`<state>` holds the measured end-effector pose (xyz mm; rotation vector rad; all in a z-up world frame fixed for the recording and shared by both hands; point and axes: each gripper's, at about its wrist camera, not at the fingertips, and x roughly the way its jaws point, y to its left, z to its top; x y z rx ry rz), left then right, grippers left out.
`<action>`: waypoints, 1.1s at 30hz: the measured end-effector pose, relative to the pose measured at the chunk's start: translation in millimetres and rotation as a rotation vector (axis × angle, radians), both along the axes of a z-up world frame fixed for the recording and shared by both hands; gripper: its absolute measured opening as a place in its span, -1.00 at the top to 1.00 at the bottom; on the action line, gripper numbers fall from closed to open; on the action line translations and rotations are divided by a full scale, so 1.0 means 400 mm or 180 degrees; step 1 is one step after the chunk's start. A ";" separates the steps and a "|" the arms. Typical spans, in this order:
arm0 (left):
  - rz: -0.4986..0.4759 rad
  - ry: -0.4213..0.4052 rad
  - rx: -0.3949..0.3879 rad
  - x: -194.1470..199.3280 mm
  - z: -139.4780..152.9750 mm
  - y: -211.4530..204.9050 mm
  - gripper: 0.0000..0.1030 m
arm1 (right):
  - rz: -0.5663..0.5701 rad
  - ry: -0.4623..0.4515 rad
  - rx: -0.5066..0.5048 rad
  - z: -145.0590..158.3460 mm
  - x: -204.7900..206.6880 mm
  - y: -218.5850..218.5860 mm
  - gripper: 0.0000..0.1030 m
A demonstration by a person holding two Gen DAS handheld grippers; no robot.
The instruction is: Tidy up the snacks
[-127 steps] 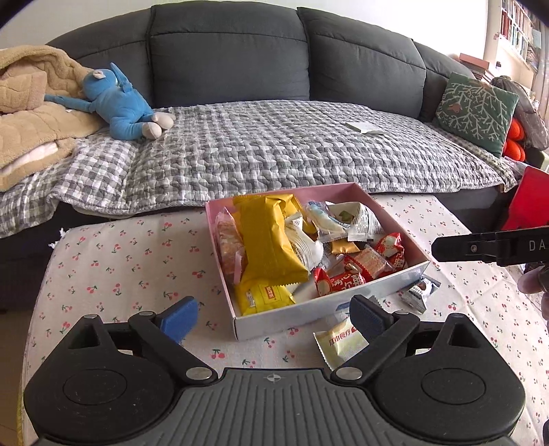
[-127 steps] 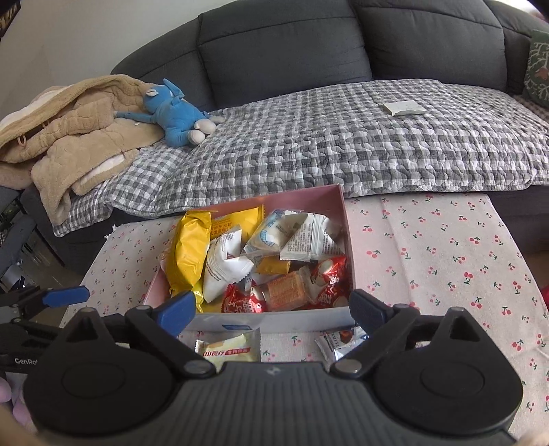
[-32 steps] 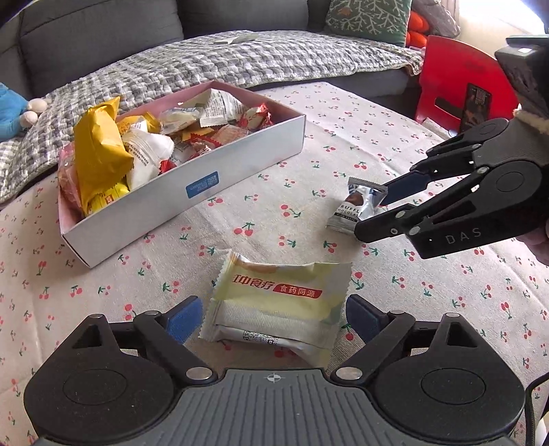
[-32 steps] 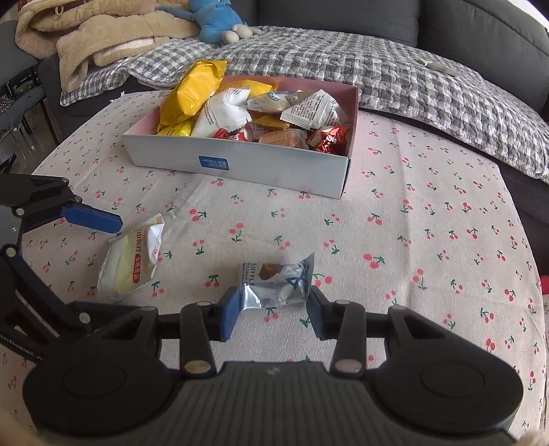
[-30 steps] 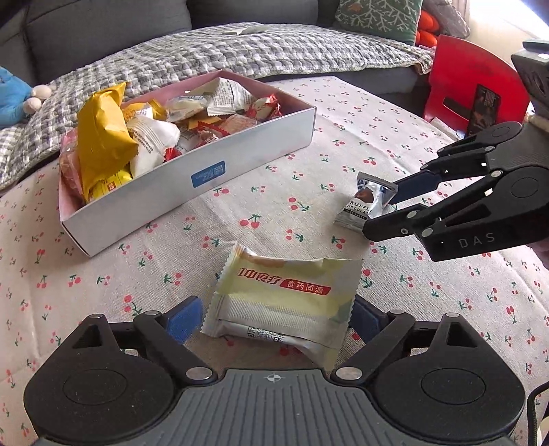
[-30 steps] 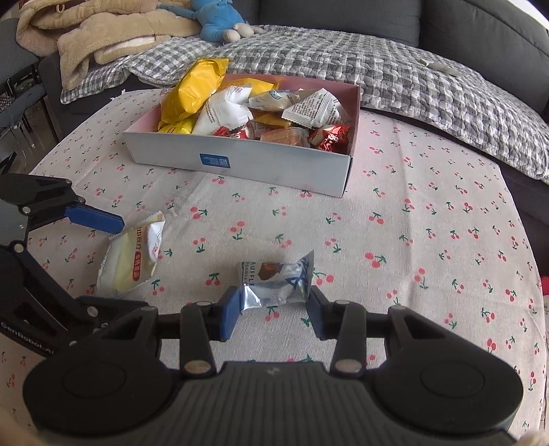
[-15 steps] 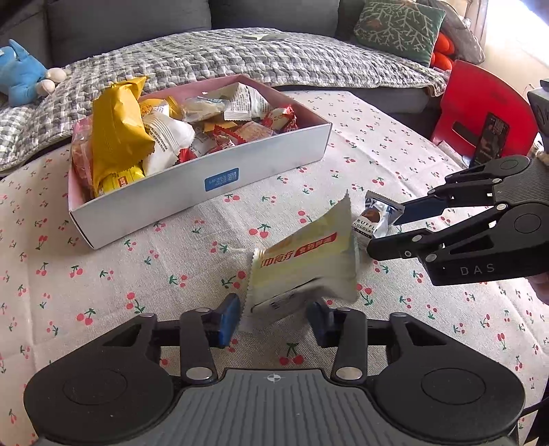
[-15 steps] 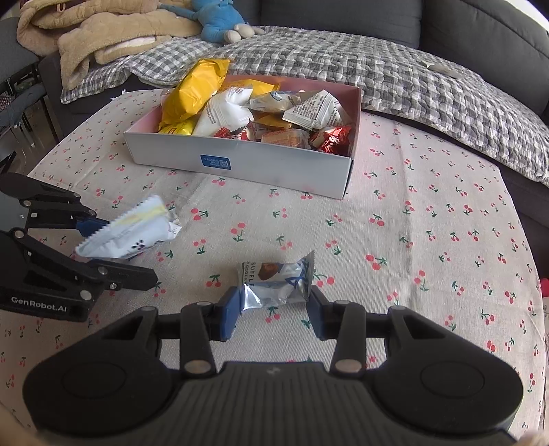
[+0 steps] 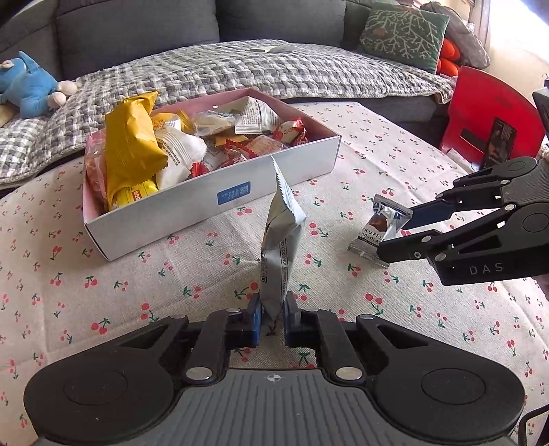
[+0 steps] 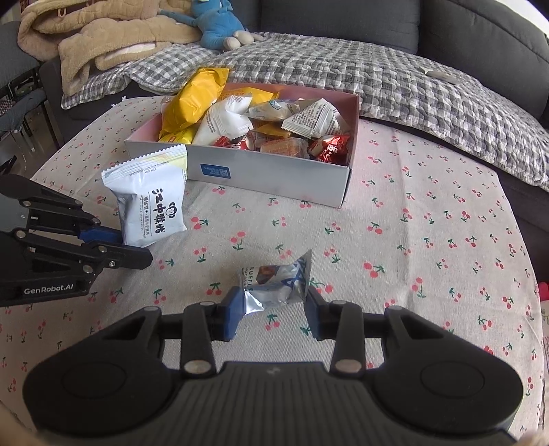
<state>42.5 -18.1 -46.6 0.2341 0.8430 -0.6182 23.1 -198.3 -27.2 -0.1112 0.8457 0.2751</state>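
Note:
A shallow box (image 9: 271, 185) (image 10: 274, 173), pink inside, holds several snack packets on the cherry-print table. My left gripper (image 9: 272, 317) is shut on a white cracker packet (image 9: 279, 247) and holds it upright above the table, in front of the box; the packet also shows in the right wrist view (image 10: 152, 202). My right gripper (image 10: 272, 307) is shut on a small silver truffle chocolate packet (image 10: 274, 283) (image 9: 381, 223), held just above the table, to the right of the box's front.
A grey sofa with a checked blanket (image 9: 219, 68) runs behind the table. A blue plush toy (image 10: 219, 24) and a beige coat (image 10: 85, 37) lie on it. A red chair (image 9: 494, 120) stands at the right. A green cushion (image 9: 401, 32) leans at the sofa's end.
My left gripper has shut on the cracker packet, lifted it off the table and turned it upright. My right gripper has stayed shut on the chocolate packet, which has risen slightly.

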 end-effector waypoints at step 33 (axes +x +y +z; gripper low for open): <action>-0.0526 -0.0430 0.0254 -0.049 -0.014 -0.059 -0.44 | -0.0082 -0.0127 -0.0110 -0.013 0.020 0.006 0.34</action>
